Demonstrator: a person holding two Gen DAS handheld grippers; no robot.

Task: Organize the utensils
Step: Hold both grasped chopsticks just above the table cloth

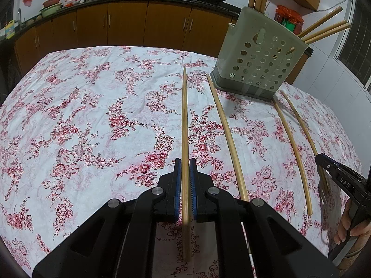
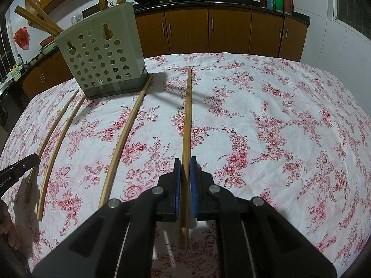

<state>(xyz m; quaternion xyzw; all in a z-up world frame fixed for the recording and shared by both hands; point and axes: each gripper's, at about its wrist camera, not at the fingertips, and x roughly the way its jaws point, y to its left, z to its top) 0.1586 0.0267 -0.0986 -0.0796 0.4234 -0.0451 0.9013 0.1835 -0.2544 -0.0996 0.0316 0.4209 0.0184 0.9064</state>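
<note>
Left gripper (image 1: 185, 164) shut tight on one long chopstick (image 1: 184, 115), far tip resting on the flowery tablecloth (image 1: 92, 115). Right gripper (image 2: 184, 164) pinching another chopstick (image 2: 188, 115) the same way. Two loose chopsticks (image 2: 125, 134) lying flat between them. Holey green holder (image 2: 102, 58) near the far tips, more sticks inside
</note>
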